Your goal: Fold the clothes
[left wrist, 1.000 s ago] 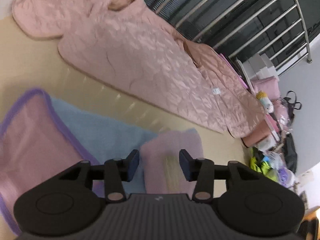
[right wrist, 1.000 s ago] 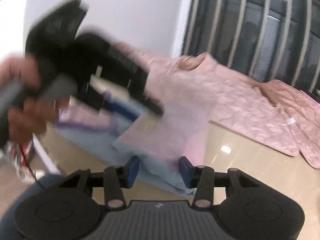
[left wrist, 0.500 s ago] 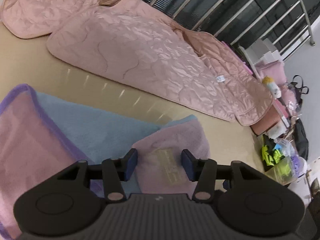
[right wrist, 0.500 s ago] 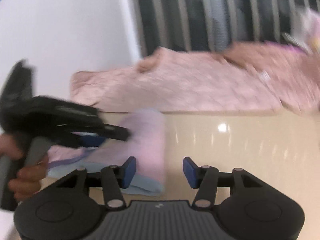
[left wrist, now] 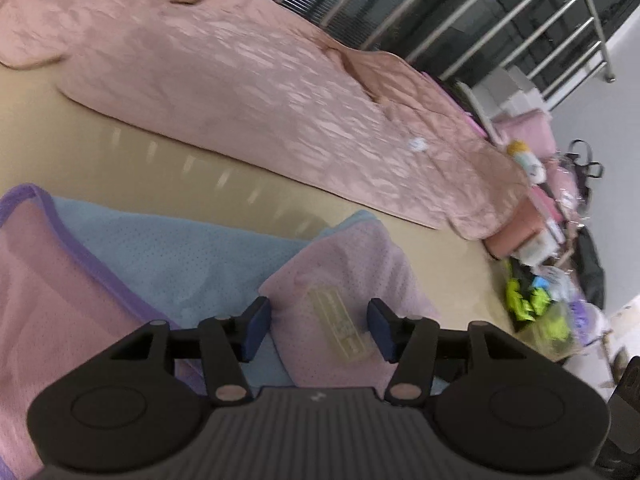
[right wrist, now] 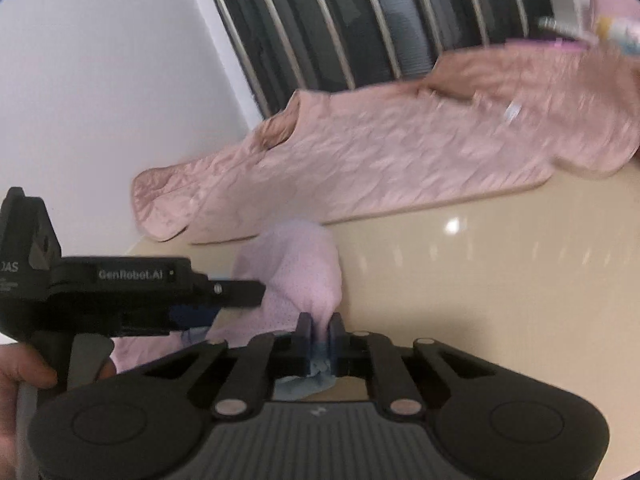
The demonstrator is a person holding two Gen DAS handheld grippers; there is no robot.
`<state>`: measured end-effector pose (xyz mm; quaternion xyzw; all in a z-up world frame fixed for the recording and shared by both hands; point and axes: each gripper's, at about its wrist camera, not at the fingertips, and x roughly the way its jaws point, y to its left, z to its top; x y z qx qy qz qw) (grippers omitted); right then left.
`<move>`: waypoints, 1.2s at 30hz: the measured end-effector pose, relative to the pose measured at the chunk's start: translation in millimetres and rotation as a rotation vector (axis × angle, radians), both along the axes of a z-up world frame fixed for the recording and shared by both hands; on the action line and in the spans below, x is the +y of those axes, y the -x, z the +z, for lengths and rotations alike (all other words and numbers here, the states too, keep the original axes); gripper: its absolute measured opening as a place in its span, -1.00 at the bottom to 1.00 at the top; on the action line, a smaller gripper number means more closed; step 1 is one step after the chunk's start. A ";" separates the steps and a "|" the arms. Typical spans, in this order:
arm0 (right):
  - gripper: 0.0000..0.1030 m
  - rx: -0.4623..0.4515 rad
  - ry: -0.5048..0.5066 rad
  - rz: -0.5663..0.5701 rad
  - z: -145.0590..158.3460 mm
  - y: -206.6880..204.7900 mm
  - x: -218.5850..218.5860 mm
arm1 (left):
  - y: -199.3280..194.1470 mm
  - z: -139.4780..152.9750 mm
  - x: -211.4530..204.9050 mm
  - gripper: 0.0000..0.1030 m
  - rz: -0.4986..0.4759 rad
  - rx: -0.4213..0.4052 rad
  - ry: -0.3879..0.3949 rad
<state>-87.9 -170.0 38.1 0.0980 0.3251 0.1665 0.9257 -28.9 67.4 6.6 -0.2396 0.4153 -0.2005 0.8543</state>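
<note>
A pink and light-blue mesh garment [left wrist: 168,264] with purple trim lies on the beige table, one corner folded over so its pink side and a label face up. My left gripper [left wrist: 318,330] is open, its fingers on either side of that folded corner. It also shows from the side in the right wrist view [right wrist: 224,296]. My right gripper [right wrist: 320,332] is shut on the garment's edge [right wrist: 296,272], pinching pink and blue cloth between its pads.
A pink quilted jacket [left wrist: 256,76] lies spread along the far side of the table, also in the right wrist view [right wrist: 380,156]. A metal railing [left wrist: 500,12] stands behind it. Bags and clutter [left wrist: 548,276] pile up past the table's right end.
My right gripper came down onto the garment's folded corner and shut on its edge. My left gripper stayed open over the corner and moved slightly forward.
</note>
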 end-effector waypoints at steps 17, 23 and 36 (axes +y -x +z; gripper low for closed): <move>-0.89 -0.562 0.991 0.356 -21.2 86.5 128.3 | 8.2 31.0 22.6 0.41 -0.033 0.055 0.136; -0.88 -0.622 1.071 0.498 -46.9 105.2 161.6 | 9.6 3.4 33.5 0.38 0.016 0.129 0.051; -0.47 -0.435 0.526 0.360 13.2 69.5 95.2 | 31.2 3.1 53.1 -0.29 0.104 0.024 0.084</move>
